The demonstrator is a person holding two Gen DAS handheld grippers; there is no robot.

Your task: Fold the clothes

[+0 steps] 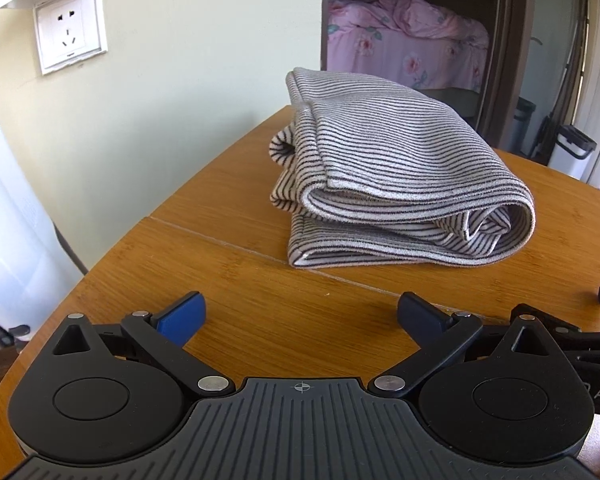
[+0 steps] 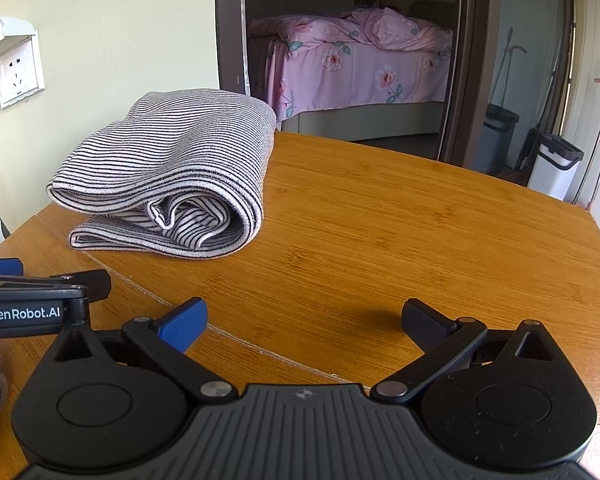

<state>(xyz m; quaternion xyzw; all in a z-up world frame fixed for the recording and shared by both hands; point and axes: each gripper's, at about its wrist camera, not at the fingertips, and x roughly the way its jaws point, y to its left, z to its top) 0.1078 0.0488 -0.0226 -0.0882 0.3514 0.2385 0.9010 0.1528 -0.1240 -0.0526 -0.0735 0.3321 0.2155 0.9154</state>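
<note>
The wooden table [image 1: 228, 280] holds the folded striped garment [image 1: 384, 168], at twelve o'clock from the left gripper [image 1: 300, 316] and ten o'clock from the right gripper [image 2: 304, 320]. Both spread wide, holding nothing. The fold looks done; lift away gently, no bumping.

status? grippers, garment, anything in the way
Left gripper and right gripper: jaws open, empty, short of the cloth. Striped garment folded into a bundle on the wooden table. Nothing between grippers and garment.
</note>
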